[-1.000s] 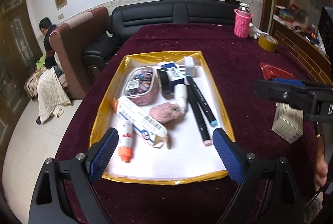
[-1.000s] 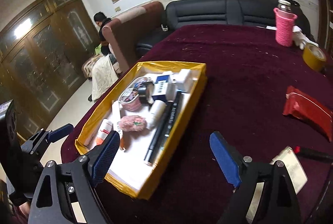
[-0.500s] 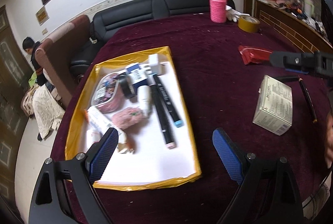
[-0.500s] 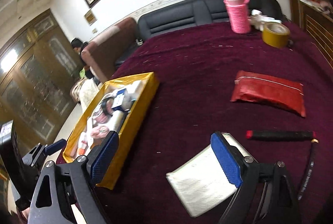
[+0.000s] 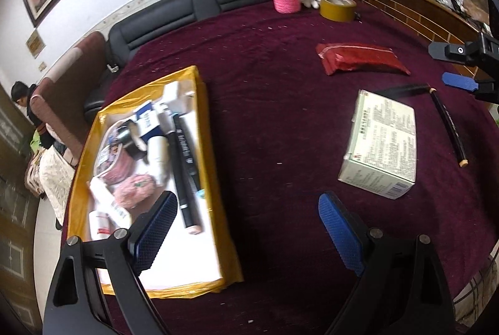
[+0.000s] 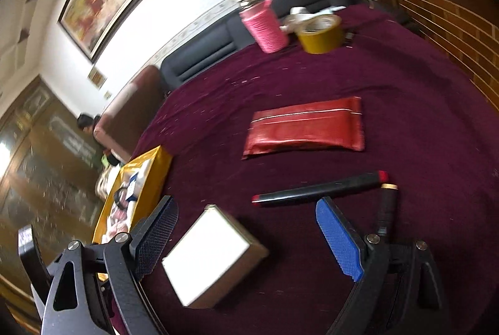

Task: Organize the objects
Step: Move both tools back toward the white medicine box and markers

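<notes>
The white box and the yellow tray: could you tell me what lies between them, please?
Only bare maroon tablecloth, seen in the left wrist view, separates the white box from the yellow tray.

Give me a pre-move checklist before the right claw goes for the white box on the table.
1. Right claw open: ok, jaws spread wide, nothing held.
2. White box lined up with the right claw: ok, it lies just ahead, nearer the left finger.
3. Box free of neighbours: ok, the black marker and black pen lie apart from it.
4. Left claw out of the way: ok, open and empty, hovering between the yellow tray and the box.
5. Room in the tray: ok, its near end shows bare white floor.
6. Box weight or contents: cannot tell.
</notes>
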`<action>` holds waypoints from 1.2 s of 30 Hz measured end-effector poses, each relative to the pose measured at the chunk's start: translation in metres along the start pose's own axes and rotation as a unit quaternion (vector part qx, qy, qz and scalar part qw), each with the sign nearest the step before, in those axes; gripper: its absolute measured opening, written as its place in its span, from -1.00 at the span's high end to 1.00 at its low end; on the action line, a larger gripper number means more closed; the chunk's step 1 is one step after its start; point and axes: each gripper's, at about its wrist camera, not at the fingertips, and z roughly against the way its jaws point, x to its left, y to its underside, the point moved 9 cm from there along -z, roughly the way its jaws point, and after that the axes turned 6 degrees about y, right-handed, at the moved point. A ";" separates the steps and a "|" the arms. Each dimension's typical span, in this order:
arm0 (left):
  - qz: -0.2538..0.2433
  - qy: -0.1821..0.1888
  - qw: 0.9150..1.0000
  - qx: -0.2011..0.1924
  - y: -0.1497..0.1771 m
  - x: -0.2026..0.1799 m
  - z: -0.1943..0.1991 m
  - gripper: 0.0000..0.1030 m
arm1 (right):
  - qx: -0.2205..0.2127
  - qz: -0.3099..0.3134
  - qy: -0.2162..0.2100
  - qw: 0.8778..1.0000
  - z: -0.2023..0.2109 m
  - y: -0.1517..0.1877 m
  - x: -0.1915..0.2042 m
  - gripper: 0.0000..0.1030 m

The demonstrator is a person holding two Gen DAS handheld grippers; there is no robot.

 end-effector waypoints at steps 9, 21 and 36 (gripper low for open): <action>-0.011 0.053 0.998 0.017 -0.007 -0.043 -0.016 -0.78 | -0.004 -0.037 0.014 0.999 0.011 0.000 -0.048 -0.82; -0.024 0.080 0.996 0.019 -0.024 -0.081 -0.035 -0.86 | 0.008 -0.059 0.016 0.998 0.011 0.008 -0.074 -0.82; -0.013 0.104 0.994 0.021 -0.039 -0.098 -0.050 -0.88 | 0.017 -0.071 0.023 0.997 0.007 0.013 -0.086 -0.82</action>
